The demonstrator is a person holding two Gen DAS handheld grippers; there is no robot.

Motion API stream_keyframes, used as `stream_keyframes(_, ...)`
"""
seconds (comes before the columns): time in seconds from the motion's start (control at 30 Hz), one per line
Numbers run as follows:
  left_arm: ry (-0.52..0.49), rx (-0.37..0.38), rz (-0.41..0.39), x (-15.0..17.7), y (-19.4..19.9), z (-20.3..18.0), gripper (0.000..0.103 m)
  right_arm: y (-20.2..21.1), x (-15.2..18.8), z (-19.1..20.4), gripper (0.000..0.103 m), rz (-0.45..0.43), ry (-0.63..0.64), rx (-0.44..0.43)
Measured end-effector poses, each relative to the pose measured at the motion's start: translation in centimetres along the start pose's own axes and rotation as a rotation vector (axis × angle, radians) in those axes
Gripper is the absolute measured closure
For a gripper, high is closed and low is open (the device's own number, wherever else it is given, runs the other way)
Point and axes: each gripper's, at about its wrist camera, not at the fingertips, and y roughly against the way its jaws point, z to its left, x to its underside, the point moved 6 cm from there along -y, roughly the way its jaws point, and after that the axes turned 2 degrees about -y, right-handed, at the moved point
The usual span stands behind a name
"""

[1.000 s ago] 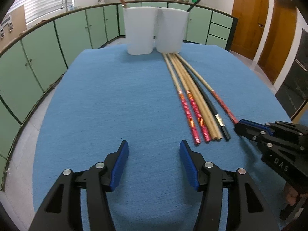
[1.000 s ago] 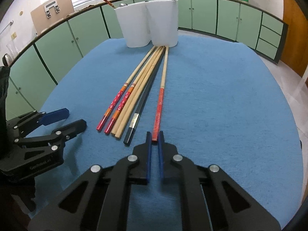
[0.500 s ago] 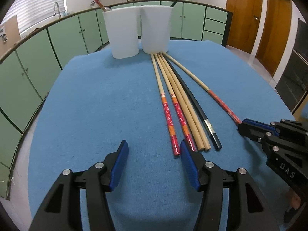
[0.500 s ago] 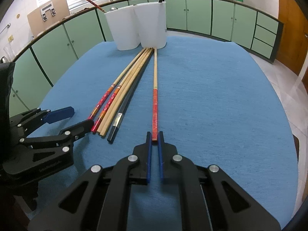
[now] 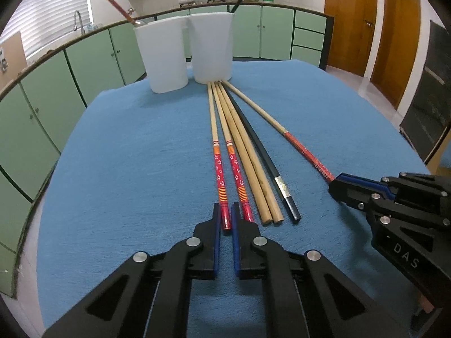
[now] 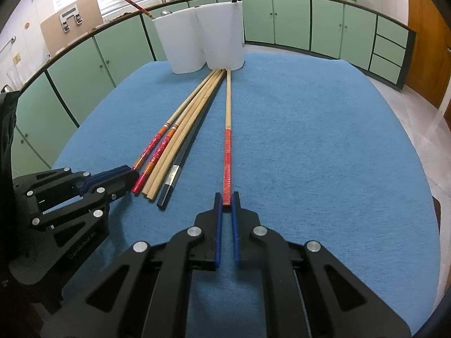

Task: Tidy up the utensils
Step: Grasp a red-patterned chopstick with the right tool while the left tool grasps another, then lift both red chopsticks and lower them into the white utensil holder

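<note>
Six chopsticks lie on the blue tablecloth (image 5: 126, 155), their far tips touching the base of the right white cup (image 5: 212, 48). They look light, thin and stiff, and probably smooth, so I think a grip at the thick near end is best, but a long stick can swing or slip there. The left gripper (image 5: 226, 219) is pressed together on the end of the leftmost flower-pattern chopstick (image 5: 217, 166). The right gripper (image 6: 227, 201) pinches the end of the red-handled chopstick (image 6: 227, 152), which lies apart from the others. The left white cup (image 5: 163, 56) holds one red chopstick and something that looks like a spoon; the right cup holds one dark stick.
</note>
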Motion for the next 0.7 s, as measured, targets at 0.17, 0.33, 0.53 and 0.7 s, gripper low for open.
stream_keyframes(0.17, 0.02, 0.009, -0.013, -0.2, 1.4, 1.2, 0.097, 1.4, -0.6, 0.1, 0.098, -0.033, 0.006, -0.007)
stream_keyframes(0.33, 0.013, 0.009, -0.074, -1.9, 4.7, 2.5, 0.097, 4.0, -2.4, 0.2, 0.098, -0.099, 0.025, -0.009)
stream_keyframes(0.53, -0.001, -0.003, -0.182, -4.7, 8.9, 3.4, 0.097, 7.2, -4.8, 0.6, 0.098, -0.18, 0.052, -0.015)
stream_keyframes(0.7, -0.014, -0.006, -0.267, -7.2, 11.9, 4.3, 0.097, 10.1, -7.7, 0.8, 0.098, -0.25, 0.082, -0.015)
